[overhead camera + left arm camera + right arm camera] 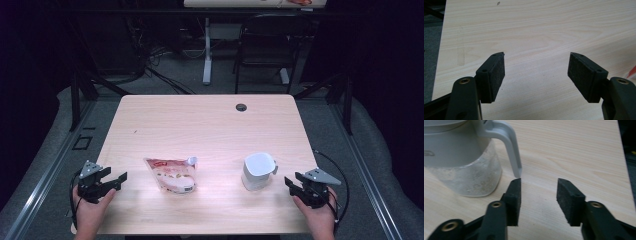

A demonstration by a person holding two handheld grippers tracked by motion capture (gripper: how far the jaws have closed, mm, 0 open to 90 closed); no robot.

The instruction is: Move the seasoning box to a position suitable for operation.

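1. Two hand-held grippers flank a light wooden table (210, 120). The left gripper (116, 181) sits at the near left edge, the right gripper (291, 184) at the near right; both have jaws spread apart with nothing between the pads.

2. Between them lie a pouch (172, 174) and a jug (258, 171). The pouch lies flat, left of centre, its spout cap pointing toward the jug. The jug stands upright right of centre, well apart from the pouch, with its handle (274, 166) turned toward the right gripper.

3. In the right gripper view, the jug (461, 160) stands just ahead and left of the jaws. Its handle (510, 147) hangs down to just above the left pad's tip, apparently not touching it. The body is clear below and white above.

4. The jug looks like stiff, smooth plastic, probably light and likely slippery on its rounded wall. The handle appears the surest hold: a thin, rigid loop that the pads can pinch from both sides.

5. The pouch looks soft and glossy. It would likely sag and slide if taken by the middle; the firm spout end or a sealed edge seems the better place to grip.

6. The left gripper view looks down on bare wood, with a sliver of the pouch (632, 72) at the right edge, off to the side of the jaws.
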